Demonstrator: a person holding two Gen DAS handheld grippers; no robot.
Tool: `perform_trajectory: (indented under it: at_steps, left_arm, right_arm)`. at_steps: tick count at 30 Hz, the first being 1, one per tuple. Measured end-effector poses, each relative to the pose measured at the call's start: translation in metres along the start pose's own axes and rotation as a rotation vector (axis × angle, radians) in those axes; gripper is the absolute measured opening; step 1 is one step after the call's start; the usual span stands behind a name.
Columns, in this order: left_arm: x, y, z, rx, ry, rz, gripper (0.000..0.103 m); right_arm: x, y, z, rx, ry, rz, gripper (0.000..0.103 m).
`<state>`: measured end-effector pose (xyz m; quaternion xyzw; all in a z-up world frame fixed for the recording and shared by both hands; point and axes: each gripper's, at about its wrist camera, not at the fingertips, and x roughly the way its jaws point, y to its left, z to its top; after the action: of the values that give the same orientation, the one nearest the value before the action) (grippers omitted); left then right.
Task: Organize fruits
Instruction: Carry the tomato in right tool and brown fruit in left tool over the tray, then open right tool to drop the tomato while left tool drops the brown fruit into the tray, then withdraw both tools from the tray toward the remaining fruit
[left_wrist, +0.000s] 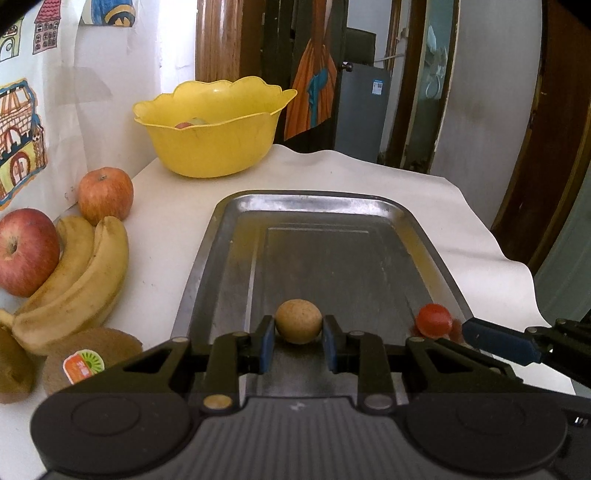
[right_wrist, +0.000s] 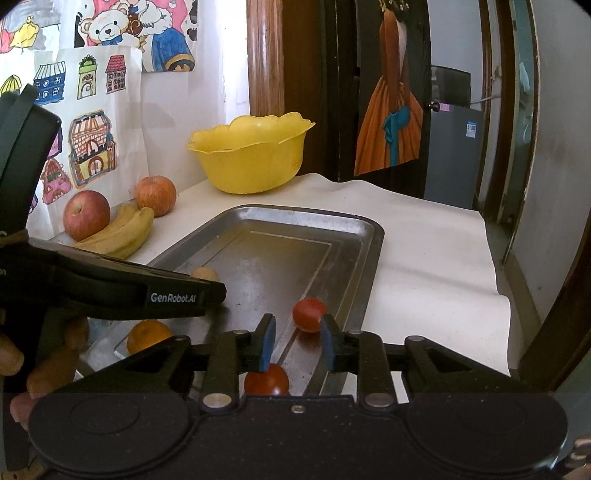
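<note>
A small round brown fruit (left_wrist: 298, 320) lies on the steel tray (left_wrist: 332, 210). My left gripper (left_wrist: 298, 328) is open with its fingers on either side of the fruit, not quite touching it. My right gripper (right_wrist: 297, 334) is open around a small red tomato (right_wrist: 309, 314) near the tray's right rim (right_wrist: 369, 280); that tomato also shows in the left wrist view (left_wrist: 434, 320). A second tomato (right_wrist: 266, 380) lies under the right gripper. The brown fruit (right_wrist: 205, 274) peeks past the left gripper body (right_wrist: 110, 288).
A yellow bowl (left_wrist: 210, 136) holding fruit stands at the back. Two apples (left_wrist: 105, 194) (left_wrist: 26, 251), bananas (left_wrist: 77, 280) and kiwis (left_wrist: 88, 360) lie left of the tray. An orange (right_wrist: 147, 334) sits at the near left. The white-covered table's edge (left_wrist: 517, 266) drops off to the right.
</note>
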<state>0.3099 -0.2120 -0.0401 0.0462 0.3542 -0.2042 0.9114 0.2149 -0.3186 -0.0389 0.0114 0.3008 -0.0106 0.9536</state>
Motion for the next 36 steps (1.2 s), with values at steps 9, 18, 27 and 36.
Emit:
perform_trajectory:
  at_steps: [9, 18, 27, 36]
  left_arm:
    - [-0.012, 0.002, 0.002, -0.012, -0.03, 0.006, 0.061]
    - [-0.062, 0.01, 0.01, -0.052, -0.151, 0.022, 0.092]
    - [-0.127, 0.026, 0.007, -0.099, -0.277, 0.06, 0.102]
    - [-0.185, 0.052, -0.018, -0.118, -0.353, 0.104, 0.102]
  right_arm:
    - [-0.017, -0.005, 0.001, 0.028, -0.04, -0.027, 0.049]
    - [-0.062, -0.005, 0.011, 0.055, -0.146, -0.059, 0.081]
    - [-0.119, 0.011, 0.013, 0.055, -0.264, -0.076, 0.102]
    - [-0.163, 0.04, 0.002, 0.037, -0.289, -0.066, 0.102]
